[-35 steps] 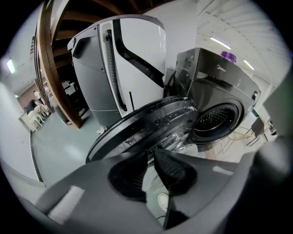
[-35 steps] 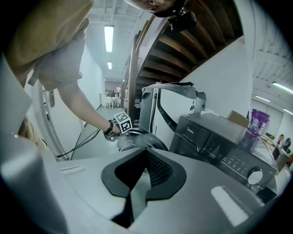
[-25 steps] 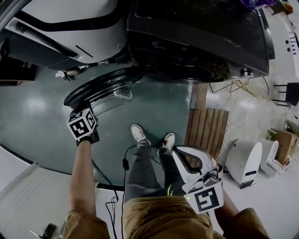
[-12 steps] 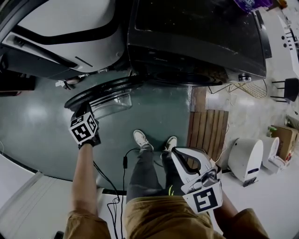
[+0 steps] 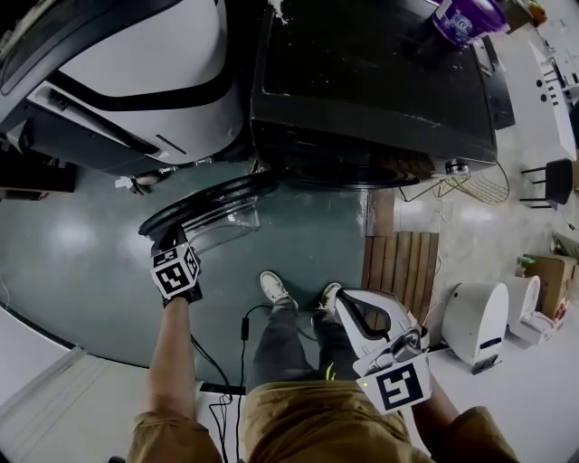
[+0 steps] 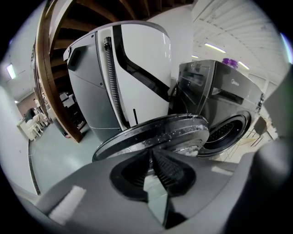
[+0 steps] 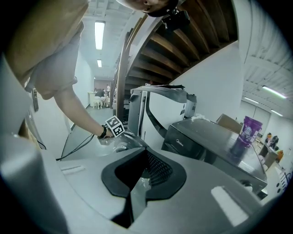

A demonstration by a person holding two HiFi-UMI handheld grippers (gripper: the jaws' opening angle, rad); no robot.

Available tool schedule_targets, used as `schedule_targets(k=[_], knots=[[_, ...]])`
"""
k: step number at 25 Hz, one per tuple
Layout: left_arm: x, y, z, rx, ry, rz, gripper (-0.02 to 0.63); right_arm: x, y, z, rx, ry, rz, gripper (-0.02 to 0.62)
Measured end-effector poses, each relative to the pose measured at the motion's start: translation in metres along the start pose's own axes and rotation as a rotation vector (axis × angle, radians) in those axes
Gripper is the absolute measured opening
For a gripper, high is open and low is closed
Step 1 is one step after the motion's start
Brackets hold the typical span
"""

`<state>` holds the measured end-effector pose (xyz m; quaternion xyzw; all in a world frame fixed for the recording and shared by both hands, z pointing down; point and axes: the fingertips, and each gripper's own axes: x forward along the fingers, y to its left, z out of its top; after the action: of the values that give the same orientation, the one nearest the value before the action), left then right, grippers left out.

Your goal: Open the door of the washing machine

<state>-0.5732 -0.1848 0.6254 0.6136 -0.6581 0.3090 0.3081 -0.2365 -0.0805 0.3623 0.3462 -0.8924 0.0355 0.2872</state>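
you're standing in front of the washing machine (image 5: 371, 81), and its door (image 5: 208, 203) is hanging wide open. it's swung out from the machine's front left corner over the green floor (image 5: 72, 235), with its glass bowl bulging toward your shoes (image 5: 274, 288). the drum opening (image 6: 229, 132) is showing bare behind it.

your left gripper (image 6: 151, 157) is reaching down and forward at the end of your bare forearm. its jaws are pressing together with nothing between them. its tips are sitting right at the free end of the door's rim, the end away from the machine. whether they're touching that rim i can't tell; in the left gripper view the rim is running just beyond the tips.

your right gripper (image 7: 146, 157) is hanging back by your right hip, well apart from the door and aiming toward the machine. its jaws are together too, gripping nothing.

a purple cup (image 5: 466, 18) is standing near the back right corner of the machine's top. a big white machine (image 5: 136, 63) is standing just beside the washing machine's left side. a wooden slatted platform (image 5: 403, 262) is lying on the floor in front of its right side.
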Motion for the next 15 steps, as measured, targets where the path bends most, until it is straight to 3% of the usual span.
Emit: schedule_targets(k=[6, 15], knots=[[-0.033, -0.024, 0.019, 0.006, -0.054, -0.035, 0.063, -0.023, -0.016, 0.012, -0.007, -0.034, -0.037, 0.003], [-0.108, -0.092, 0.065, 0.024, -0.166, -0.169, 0.061, -0.075, -0.052, 0.030, 0.015, -0.109, -0.111, 0.003]])
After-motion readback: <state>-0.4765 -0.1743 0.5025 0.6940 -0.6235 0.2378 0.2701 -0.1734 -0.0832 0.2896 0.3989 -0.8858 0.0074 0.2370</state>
